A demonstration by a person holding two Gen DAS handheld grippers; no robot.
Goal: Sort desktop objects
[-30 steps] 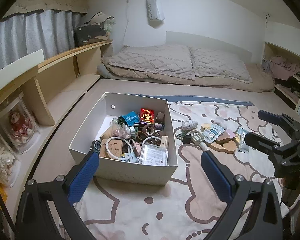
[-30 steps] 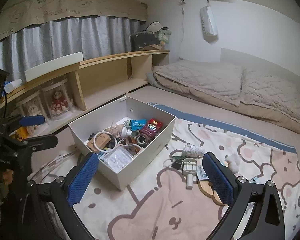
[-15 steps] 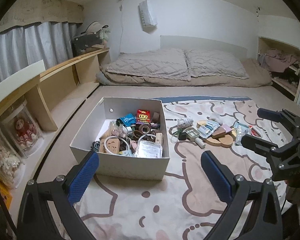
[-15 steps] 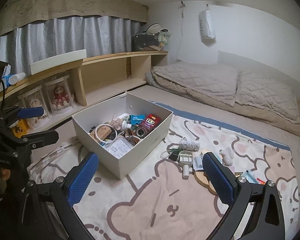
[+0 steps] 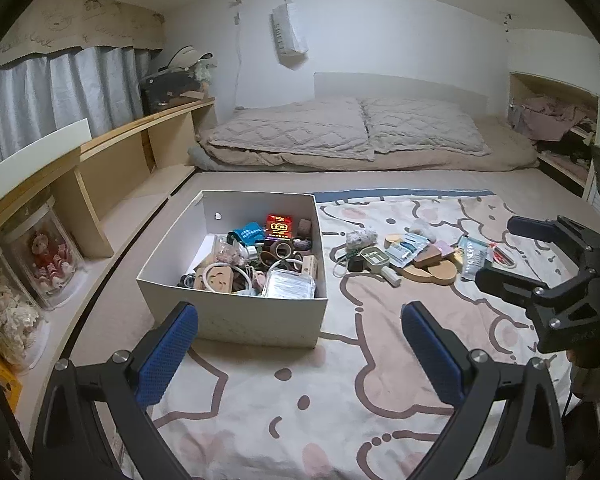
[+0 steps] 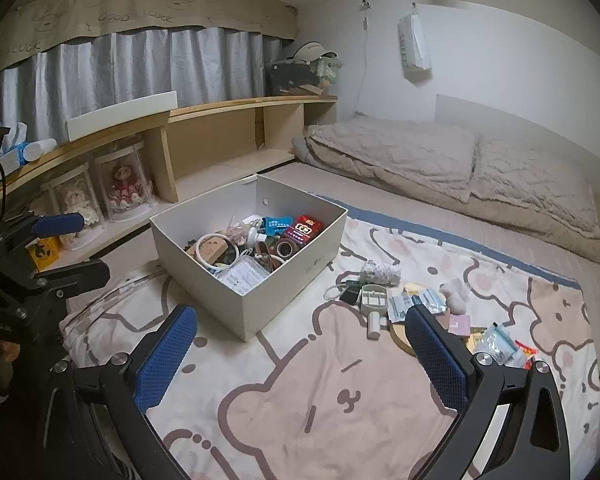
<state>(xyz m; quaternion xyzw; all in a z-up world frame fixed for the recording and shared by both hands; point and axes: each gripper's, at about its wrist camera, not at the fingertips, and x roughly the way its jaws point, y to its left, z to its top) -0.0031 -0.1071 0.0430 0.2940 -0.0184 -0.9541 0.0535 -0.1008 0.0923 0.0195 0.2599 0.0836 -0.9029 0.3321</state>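
Observation:
A white cardboard box [image 5: 228, 320] [image 6: 284, 280] full of small items stands on a bear-print blanket [image 5: 308, 400] [image 6: 320, 392]. To its right lies a loose pile of objects [image 5: 404, 252] [image 6: 392, 300]: a green case, packets, wooden coasters, a fuzzy grey thing. My left gripper [image 5: 300, 356] is open and empty, hanging back in front of the box. My right gripper [image 6: 300, 356] is open and empty, well short of the pile; it also shows in the left wrist view [image 5: 512, 252].
A low wooden shelf [image 5: 100, 184] [image 6: 220, 136] with doll display cases [image 6: 120, 188] runs along the left. A mattress with beige bedding [image 5: 340, 136] [image 6: 460, 168] lies at the back. The left gripper shows at the left edge of the right wrist view [image 6: 64, 244].
Both grippers have drawn back and risen away from the box and the pile, which now look smaller and farther. Both jaws stay open and empty.

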